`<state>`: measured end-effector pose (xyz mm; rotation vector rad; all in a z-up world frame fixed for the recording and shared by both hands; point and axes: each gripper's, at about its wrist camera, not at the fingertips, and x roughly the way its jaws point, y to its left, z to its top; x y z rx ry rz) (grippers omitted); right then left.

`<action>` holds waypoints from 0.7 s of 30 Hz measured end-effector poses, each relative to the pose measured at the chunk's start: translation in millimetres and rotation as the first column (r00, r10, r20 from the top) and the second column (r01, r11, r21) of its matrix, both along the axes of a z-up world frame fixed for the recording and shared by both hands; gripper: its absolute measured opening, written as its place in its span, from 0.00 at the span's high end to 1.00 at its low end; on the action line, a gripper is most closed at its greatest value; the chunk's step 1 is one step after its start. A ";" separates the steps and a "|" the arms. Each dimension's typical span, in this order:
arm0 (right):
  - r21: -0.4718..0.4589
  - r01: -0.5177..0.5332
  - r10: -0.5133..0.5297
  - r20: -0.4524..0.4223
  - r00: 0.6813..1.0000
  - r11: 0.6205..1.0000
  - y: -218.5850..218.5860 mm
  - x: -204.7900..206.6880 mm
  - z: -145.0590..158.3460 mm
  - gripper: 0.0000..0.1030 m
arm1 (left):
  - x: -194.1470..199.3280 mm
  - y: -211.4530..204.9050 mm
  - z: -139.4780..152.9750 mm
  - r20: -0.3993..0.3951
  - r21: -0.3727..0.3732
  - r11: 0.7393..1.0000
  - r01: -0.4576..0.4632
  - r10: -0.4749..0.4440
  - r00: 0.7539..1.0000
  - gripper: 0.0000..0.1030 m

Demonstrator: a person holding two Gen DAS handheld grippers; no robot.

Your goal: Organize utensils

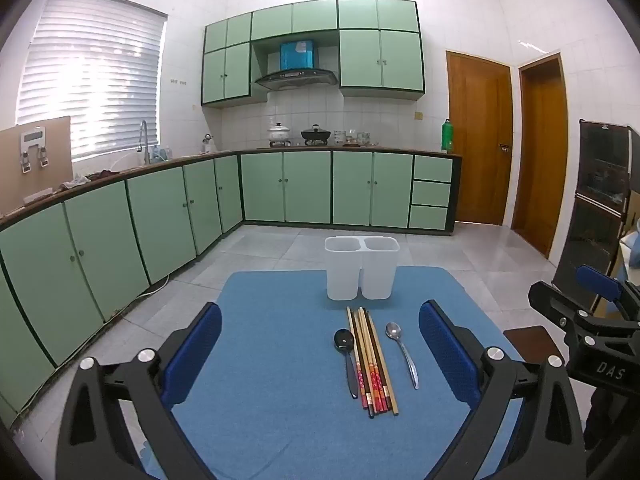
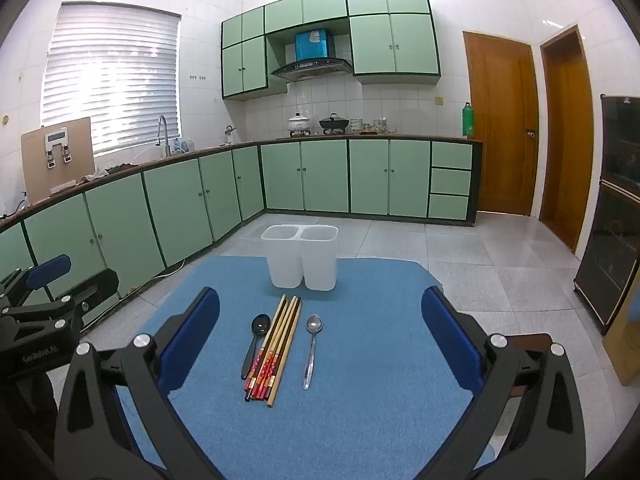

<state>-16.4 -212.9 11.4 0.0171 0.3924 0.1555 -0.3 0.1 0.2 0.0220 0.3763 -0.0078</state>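
Observation:
A blue mat (image 1: 280, 360) (image 2: 360, 380) covers the table. On it lies a bundle of several chopsticks (image 1: 372, 360) (image 2: 276, 348), a black spoon (image 1: 346, 352) (image 2: 254, 340) on its left and a silver spoon (image 1: 402, 352) (image 2: 311, 348) on its right. Behind them stands a white two-compartment holder (image 1: 362, 268) (image 2: 301, 256), both compartments showing nothing inside. My left gripper (image 1: 320, 344) hangs open above the mat's near part with nothing between its fingers. My right gripper (image 2: 320, 332) is open too, likewise holding nothing, and shows at the right edge of the left wrist view (image 1: 592, 300).
Beyond the table lies a tiled kitchen floor (image 2: 440, 248) with green cabinets (image 2: 180, 200) along the left and back walls. Two wooden doors (image 2: 504, 120) and a dark cabinet (image 2: 616, 220) stand at the right. A cardboard box edge (image 2: 628, 340) is at the far right.

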 end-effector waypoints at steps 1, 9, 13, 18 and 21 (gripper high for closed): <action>0.000 0.000 0.000 0.001 1.000 1.000 0.0 -0.1 0.0 0.05 | 0.0 -0.3 0.0 -0.001 0.002 1.000 0.002 -0.002 1.000 0.06; 0.002 0.001 -0.001 0.002 1.000 1.000 -0.2 0.0 -0.1 0.05 | -2.1 1.6 -1.8 0.003 -0.001 1.000 -0.001 0.001 1.000 0.06; 0.002 0.001 -0.001 0.002 1.000 1.000 -0.1 0.7 -0.5 0.05 | -7.0 -1.3 2.9 0.006 0.001 1.000 -0.002 0.002 1.000 0.06; 0.003 0.001 -0.001 0.004 1.000 1.000 -0.9 0.0 -0.4 0.05 | -3.5 1.1 0.1 0.008 0.000 1.000 -0.005 0.005 1.000 0.06; 0.003 0.001 -0.001 0.003 1.000 1.000 -0.7 0.1 -0.4 0.05 | -3.9 2.0 -0.2 0.008 0.000 1.000 -0.005 0.005 1.000 0.06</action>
